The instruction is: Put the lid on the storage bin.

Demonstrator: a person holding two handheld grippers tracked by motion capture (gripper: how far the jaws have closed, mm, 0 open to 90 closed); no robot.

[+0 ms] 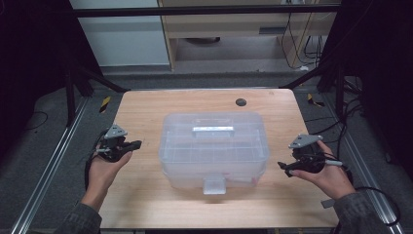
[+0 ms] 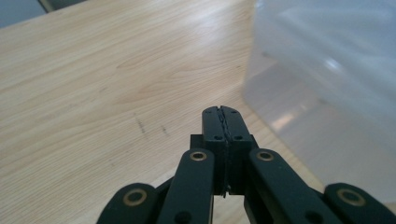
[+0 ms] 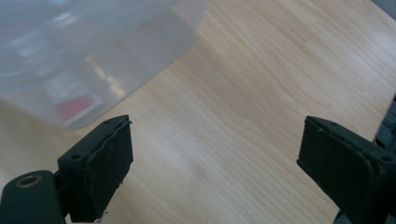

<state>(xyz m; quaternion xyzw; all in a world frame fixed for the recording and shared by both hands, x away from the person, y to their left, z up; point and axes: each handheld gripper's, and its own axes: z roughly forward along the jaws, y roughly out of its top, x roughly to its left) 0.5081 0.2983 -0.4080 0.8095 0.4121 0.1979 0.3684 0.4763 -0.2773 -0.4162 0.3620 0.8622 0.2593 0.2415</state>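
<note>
On the table's point(image 1: 146, 195) left side, the left gripper point(image 1: 138, 144) hovers just beside the clear plastic box point(image 1: 214, 146), its jaws clenched on nothing. At the table's centre stands that lidded box, latch toward the person. Right of it, the right gripper point(image 1: 282, 165) hovers near, jaws spread wide and empty

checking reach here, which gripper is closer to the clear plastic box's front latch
Left, though only slightly. The left gripper, jaws shut, sits off the clear plastic box on its left, apart from it. The right gripper, jaws open, sits off its right side. Neither touches the latch.
</note>
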